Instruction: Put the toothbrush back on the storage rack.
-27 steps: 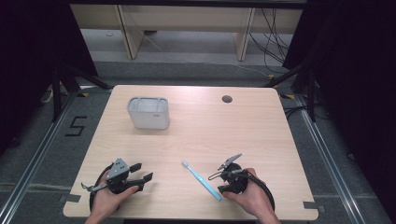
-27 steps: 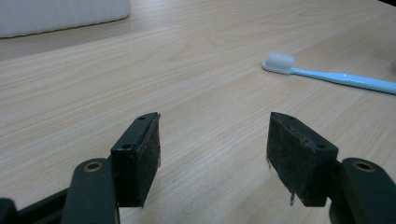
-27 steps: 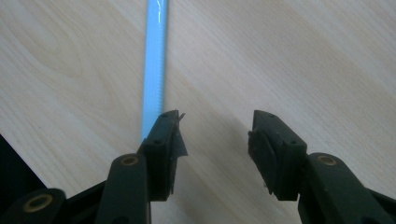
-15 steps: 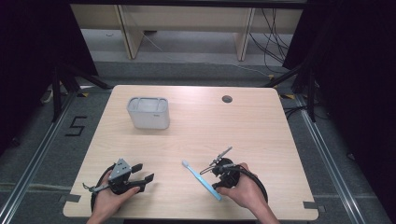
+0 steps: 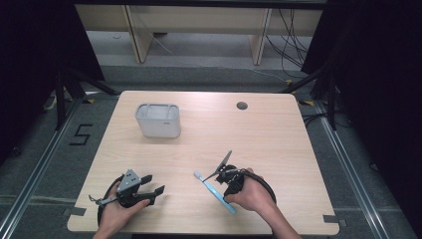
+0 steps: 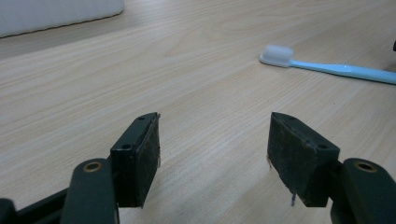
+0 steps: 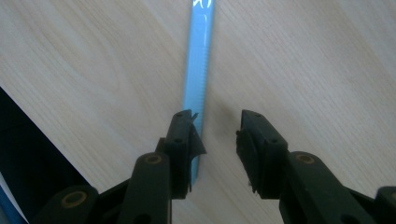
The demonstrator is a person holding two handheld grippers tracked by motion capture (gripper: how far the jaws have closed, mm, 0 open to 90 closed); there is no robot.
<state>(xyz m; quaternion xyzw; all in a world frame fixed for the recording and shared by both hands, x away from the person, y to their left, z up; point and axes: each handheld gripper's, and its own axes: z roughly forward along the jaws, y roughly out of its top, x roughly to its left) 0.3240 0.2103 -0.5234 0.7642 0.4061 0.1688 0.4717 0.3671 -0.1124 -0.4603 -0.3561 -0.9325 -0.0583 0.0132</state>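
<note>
A light blue toothbrush [image 5: 214, 190] with a white head lies flat near the table's front edge. My right gripper [image 5: 225, 188] points steeply down over its handle. In the right gripper view the handle [image 7: 198, 70] runs between the jaws of that gripper [image 7: 217, 140], close against the left pad, with a gap to the right pad. My left gripper [image 5: 153, 184] rests at the front left, open with nothing between its jaws. In the left gripper view its pads [image 6: 212, 158] stand wide apart and the toothbrush [image 6: 327, 69] lies farther off to the right.
A grey-white rectangular container [image 5: 158, 120] stands at the back left of the wooden table [image 5: 278, 139]; its base [image 6: 56, 14] shows in the left gripper view. A small round hole [image 5: 242, 105] sits near the back edge. The table's front edge [image 7: 28, 140] is close to the right gripper.
The right hand has moved left onto the toothbrush and tipped its gripper down over the handle. The left hand has hardly moved.
</note>
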